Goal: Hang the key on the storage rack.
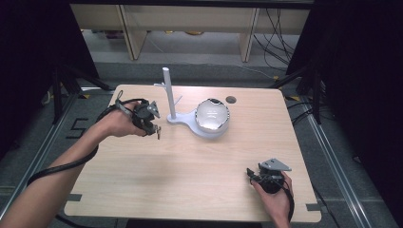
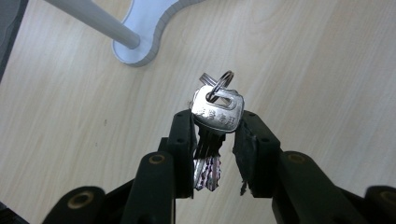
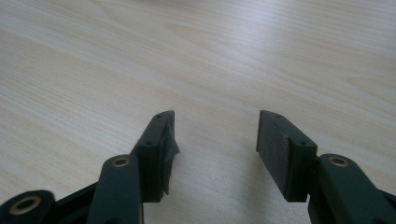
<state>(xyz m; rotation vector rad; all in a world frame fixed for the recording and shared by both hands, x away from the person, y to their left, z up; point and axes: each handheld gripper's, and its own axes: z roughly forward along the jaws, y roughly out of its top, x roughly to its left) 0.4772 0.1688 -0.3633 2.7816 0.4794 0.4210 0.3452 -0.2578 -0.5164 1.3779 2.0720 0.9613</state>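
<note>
Table (image 1: pixel 190 161): pale wood, across the centre of the high view. Stand (image 1: pixel 199 124): white, upper centre, upright post (image 1: pixel 168 92) with side pegs and a domed reflective bowl (image 1: pixel 212 115) on its base.

Left gripper (image 1: pixel 154 128): left of centre, your hand reaching it toward the post, jaws pinching the keys (image 2: pixel 217 109) by the blades (heads and split ring above the pads). Small, light, rigid, smooth metal; likely to swivel, so grip the flat head.

Right gripper (image 1: pixel 252 175): lower right, resting low, jaws spread over bare wood.
</note>
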